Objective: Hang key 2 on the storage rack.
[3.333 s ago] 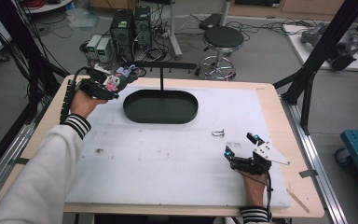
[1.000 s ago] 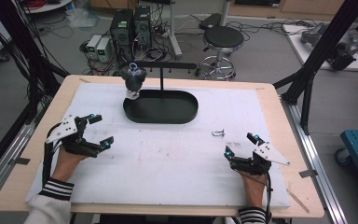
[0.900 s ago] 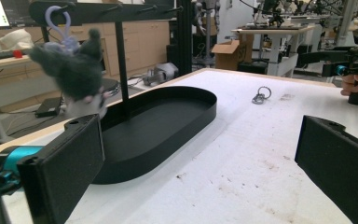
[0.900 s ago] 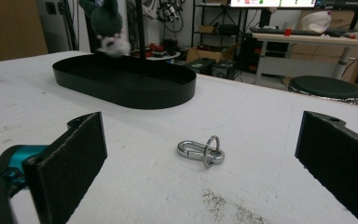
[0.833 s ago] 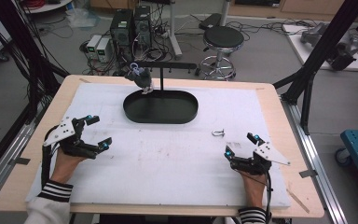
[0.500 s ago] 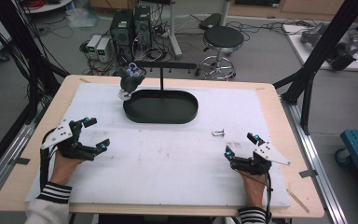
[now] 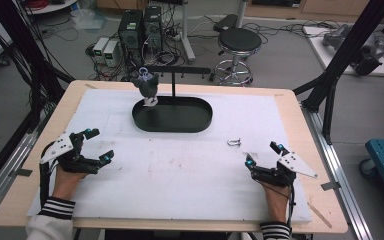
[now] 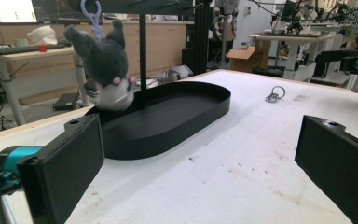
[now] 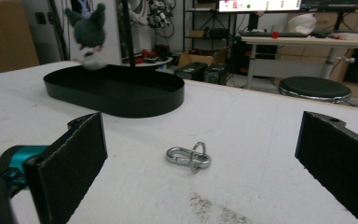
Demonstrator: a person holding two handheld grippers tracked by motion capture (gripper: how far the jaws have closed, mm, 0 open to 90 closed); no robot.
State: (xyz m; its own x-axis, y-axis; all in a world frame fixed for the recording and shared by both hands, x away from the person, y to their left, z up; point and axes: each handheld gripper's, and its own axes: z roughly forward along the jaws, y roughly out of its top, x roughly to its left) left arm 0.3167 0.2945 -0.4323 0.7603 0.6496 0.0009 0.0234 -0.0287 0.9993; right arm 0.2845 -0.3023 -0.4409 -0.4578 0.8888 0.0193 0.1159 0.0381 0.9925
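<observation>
Both grippers rest on the white table cover [image 7: 180,175] with jaws spread wide and nothing between them. Left gripper [image 7: 96,146] sits near the front left corner, aimed toward the black oval tray [image 7: 200,117]. Right gripper [image 7: 264,154] sits near the front right, aimed at a small metal clasp with ring [image 7: 234,142] that lies just ahead of it on the cover, well apart from its jaws.

From the right gripper view, the clasp [image 9: 189,157] lies flat with its long axis running roughly across the view; the ring stands upright through one end.

A dark grey plush keychain [image 7: 147,87] hangs by a purple loop from the horizontal bar of the black stand [image 7: 174,80] that rises from the tray. It hangs head up, long axis vertical, over the tray's left end; its image is blurred in the left gripper view [image 8: 105,65].

The cover carries scattered brown specks and rests on a wooden tabletop [image 7: 300,130]. Beyond the table: a round stool [image 7: 237,42], computer towers [image 7: 141,27], floor cables, black frame struts.
</observation>
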